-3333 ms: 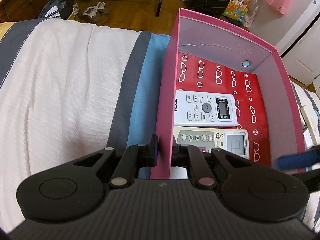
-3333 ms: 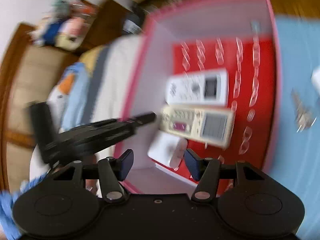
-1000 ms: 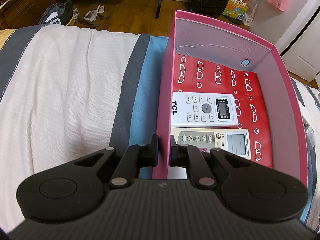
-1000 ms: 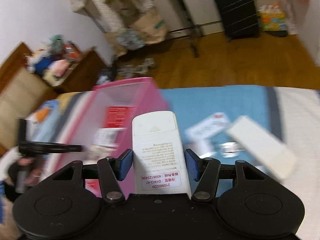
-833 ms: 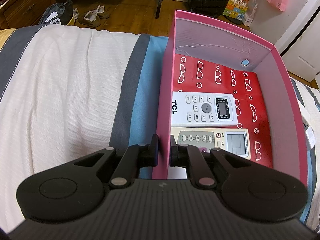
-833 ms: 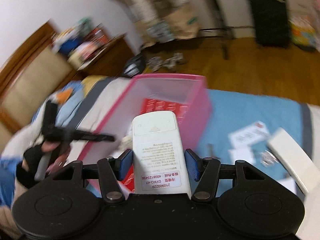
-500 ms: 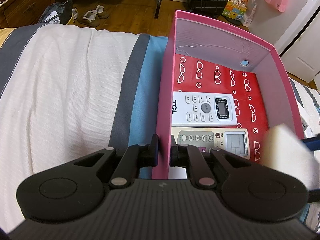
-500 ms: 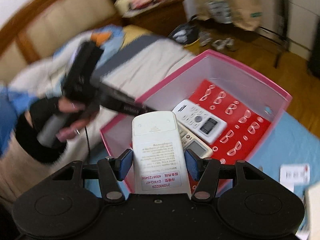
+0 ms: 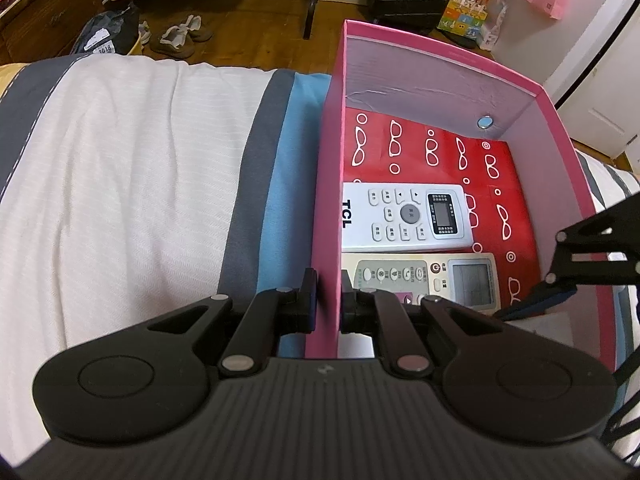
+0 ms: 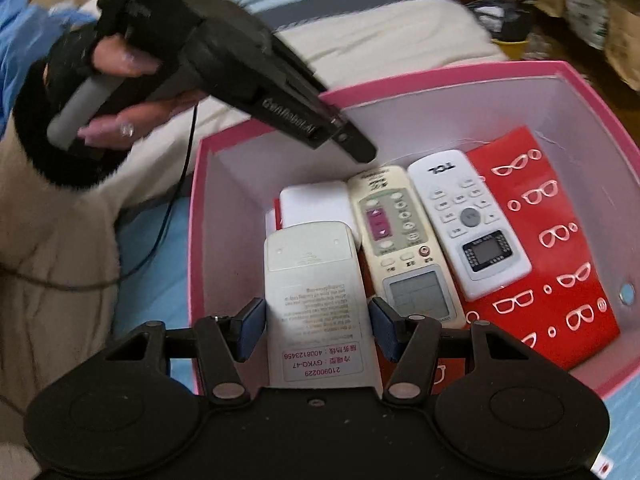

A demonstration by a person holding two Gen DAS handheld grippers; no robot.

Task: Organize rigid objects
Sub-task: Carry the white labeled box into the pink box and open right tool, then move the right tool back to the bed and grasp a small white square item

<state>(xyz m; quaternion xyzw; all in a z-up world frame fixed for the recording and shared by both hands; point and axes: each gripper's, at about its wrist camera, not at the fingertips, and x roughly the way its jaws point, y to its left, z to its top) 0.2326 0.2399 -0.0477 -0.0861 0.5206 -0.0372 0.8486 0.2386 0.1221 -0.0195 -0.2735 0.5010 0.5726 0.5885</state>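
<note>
Over the pink box [image 10: 592, 92], my right gripper [image 10: 317, 326] has just swung in, pinching a face-down remote [image 10: 316, 300] above the free strip beside the beige remote [image 10: 400, 240]. My left gripper [image 9: 327, 306] stays clamped on the box wall, so lowering and letting go looks next.

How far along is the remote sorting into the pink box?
Done: TCL remote and beige remote lie side by side in the pink box. In hand: right hand-held gripper holds a third remote, back up, low inside the box; left hand-held gripper clamps the box wall. Left: release it. Other items aren't visible.
</note>
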